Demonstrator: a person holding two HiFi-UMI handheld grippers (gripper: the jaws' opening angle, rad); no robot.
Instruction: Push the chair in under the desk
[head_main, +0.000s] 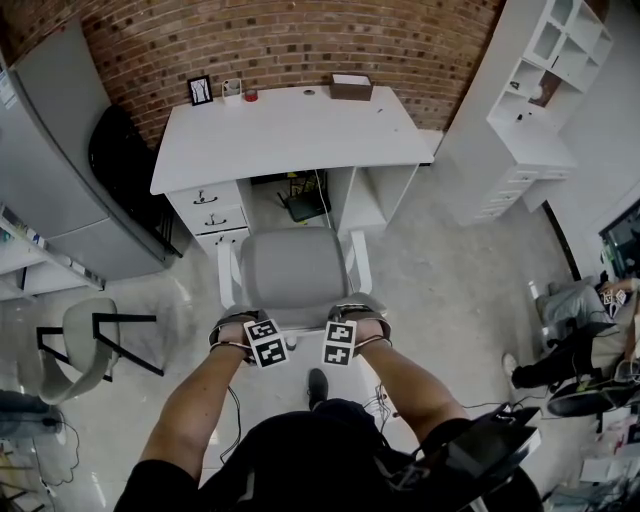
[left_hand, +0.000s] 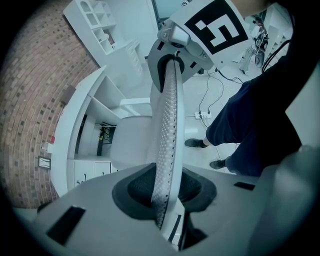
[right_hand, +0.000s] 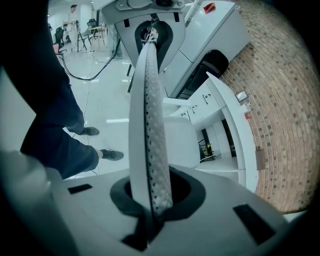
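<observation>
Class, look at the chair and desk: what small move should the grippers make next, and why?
Probably push the chair straight forward: the left gripper and right gripper clamp its backrest, and its seat stands short of the desk, facing the opening.

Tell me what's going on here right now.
A person holds a gripper in each hand. The left gripper and the right gripper are both clamped on the top edge of the backrest of the grey chair. The chair faces the white desk, in front of its knee opening, not yet pushed under.

Unseen — the chair base
</observation>
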